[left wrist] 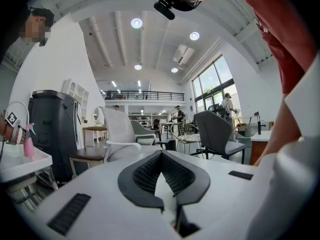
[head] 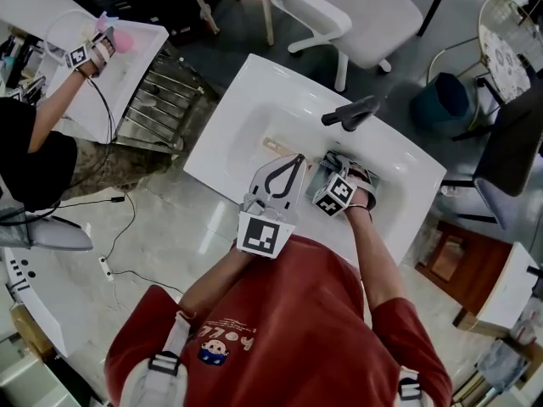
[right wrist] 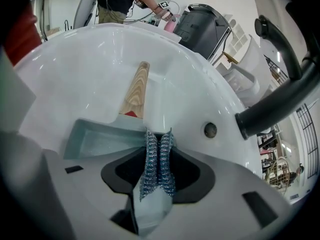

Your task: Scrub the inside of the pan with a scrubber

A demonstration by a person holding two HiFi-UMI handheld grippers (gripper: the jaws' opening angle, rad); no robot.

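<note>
A pale teal square pan [right wrist: 95, 139] with a wooden handle [right wrist: 136, 91] lies in the white sink [right wrist: 70, 69]. My right gripper [right wrist: 159, 134] is shut on a blue-silver mesh scrubber [right wrist: 159, 161], with its tips at the pan's near rim. In the head view the right gripper [head: 333, 170] reaches down into the sink [head: 246, 100], beside the wooden handle [head: 276, 147]. My left gripper [head: 296, 161] is held over the sink's front edge. It is shut on nothing, its tips touching, and the left gripper [left wrist: 161, 154] points out into the room.
A black faucet [right wrist: 280, 99] arches over the basin at the right, above a drain hole [right wrist: 210, 129]. A white office chair [head: 356, 7] stands behind the sink. At the upper left another person [head: 34, 151] works at a second sink next to a metal rack [head: 157, 108].
</note>
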